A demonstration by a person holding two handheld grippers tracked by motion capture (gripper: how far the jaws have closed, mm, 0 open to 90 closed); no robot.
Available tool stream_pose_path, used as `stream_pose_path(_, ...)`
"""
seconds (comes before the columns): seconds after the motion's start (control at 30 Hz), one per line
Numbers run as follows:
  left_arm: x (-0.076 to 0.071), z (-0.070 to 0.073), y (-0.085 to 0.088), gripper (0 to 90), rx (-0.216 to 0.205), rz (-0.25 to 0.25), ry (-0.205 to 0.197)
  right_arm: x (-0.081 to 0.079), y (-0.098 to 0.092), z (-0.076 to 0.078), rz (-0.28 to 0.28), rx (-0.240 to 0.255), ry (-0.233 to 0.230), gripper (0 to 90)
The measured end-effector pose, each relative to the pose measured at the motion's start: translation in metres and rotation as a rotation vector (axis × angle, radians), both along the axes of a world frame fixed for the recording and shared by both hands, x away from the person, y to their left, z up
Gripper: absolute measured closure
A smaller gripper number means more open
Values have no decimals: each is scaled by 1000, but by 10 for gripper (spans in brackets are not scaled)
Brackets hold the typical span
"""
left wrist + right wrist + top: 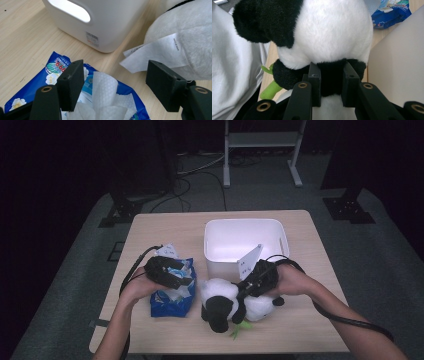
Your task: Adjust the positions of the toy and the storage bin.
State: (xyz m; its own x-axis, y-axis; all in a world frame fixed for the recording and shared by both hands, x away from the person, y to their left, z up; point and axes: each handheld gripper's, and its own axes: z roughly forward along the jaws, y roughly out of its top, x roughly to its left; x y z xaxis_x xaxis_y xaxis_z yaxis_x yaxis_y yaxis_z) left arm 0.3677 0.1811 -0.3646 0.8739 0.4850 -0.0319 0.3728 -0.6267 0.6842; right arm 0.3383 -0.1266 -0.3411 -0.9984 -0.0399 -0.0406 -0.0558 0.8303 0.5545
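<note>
Lower centre of the high view: right gripper (331, 86) clamped on the panda plush's (231, 302) black limb, beside the white bin (280, 232). Left gripper (115, 85) spread apart over the wipes pack (172, 295). Lift straight, clear the rim, then release inside.

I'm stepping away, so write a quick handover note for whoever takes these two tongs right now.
Right tongs: shut on the plush panda, at a black part of it, in front of the white bin.
Left tongs: open, over the wipes pack, a wipe between the jaws, not gripped.
Done: panda gripped.
Left: probably lift the panda into the bin; the wipes pack lies on the table.
</note>
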Motion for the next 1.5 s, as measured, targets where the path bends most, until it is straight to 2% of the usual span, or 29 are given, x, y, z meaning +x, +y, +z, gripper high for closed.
stream_pose_path(0.9, 1, -4, 3, 285, 12, 6, 23, -10, -3, 44, 7, 15, -46, 744)
stream_pose_path(1.5, 0, -7, 6, 280, -1, 15, 30, -16, -6, 83, 8, 29, -81, 748)
